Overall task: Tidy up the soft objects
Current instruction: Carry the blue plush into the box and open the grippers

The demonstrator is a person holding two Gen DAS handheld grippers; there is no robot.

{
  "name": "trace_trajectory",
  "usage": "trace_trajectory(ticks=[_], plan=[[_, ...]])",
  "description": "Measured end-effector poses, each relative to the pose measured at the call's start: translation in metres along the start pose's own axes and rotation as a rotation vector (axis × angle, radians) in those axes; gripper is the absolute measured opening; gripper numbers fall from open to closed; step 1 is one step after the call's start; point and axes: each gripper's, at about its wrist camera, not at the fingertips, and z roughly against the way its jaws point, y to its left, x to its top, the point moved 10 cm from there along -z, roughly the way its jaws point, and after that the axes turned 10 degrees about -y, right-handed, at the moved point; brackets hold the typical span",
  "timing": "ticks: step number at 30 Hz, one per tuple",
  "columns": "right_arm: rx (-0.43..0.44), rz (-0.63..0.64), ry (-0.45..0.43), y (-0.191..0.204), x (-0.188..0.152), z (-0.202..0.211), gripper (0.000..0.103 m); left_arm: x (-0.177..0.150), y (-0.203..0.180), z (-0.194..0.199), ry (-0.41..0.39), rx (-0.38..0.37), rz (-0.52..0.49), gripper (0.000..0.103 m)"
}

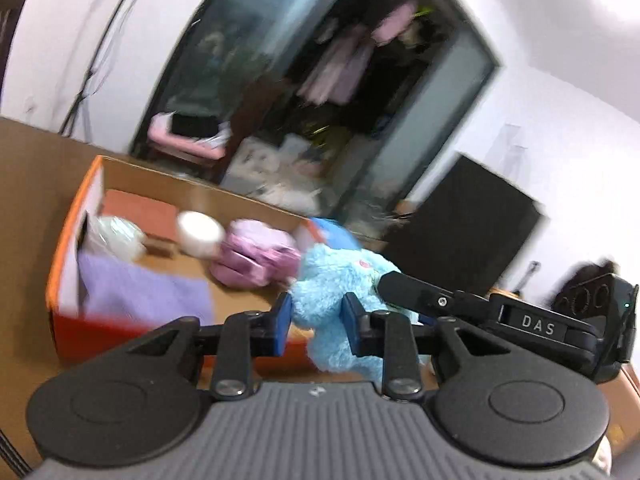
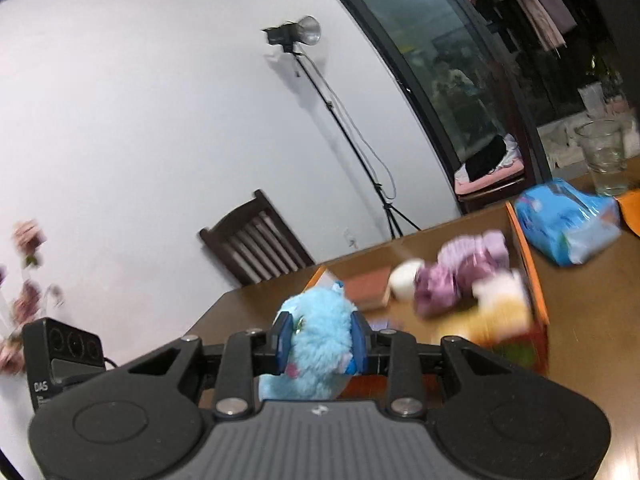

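A fluffy light blue plush toy (image 1: 340, 292) is held by both grippers above the near edge of an orange cardboard box (image 1: 64, 264). My left gripper (image 1: 318, 320) is shut on one part of it. My right gripper (image 2: 320, 342) is shut on another part of the toy (image 2: 320, 332); its finger also shows in the left wrist view (image 1: 416, 290). In the box lie a pink-purple soft toy (image 1: 256, 258), a lilac cloth (image 1: 148, 292), a white cup (image 1: 198, 234) and a reddish book (image 1: 140, 212). A yellow-white soft thing (image 2: 500, 308) lies in the box, blurred.
The box stands on a brown wooden table (image 2: 580, 320). A blue plastic pack (image 2: 564, 224) and a clear glass (image 2: 604, 156) stand beyond the box. A dark chair (image 2: 256, 240) and a light stand (image 2: 296, 36) are by the wall. A black box (image 1: 468, 232) stands at the right.
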Motion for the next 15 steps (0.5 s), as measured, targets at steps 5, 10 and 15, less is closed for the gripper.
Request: trace_trajectory(ticks=[5, 10, 15], plan=[[-0.097, -0.071, 0.126, -0.045, -0.003, -0.099, 0.03, 0.0, 0.054, -0.068, 0.13, 0.146, -0.027, 0.027], [-0.18, -0.008, 0.288, -0.067, -0.05, -0.146, 0.03, -0.024, 0.073, -0.08, 0.187, 0.185, -0.115, 0.034], [-0.215, 0.161, 0.329, -0.06, -0.062, -0.148, 0.031, -0.029, 0.074, -0.068, 0.165, 0.158, -0.14, 0.042]])
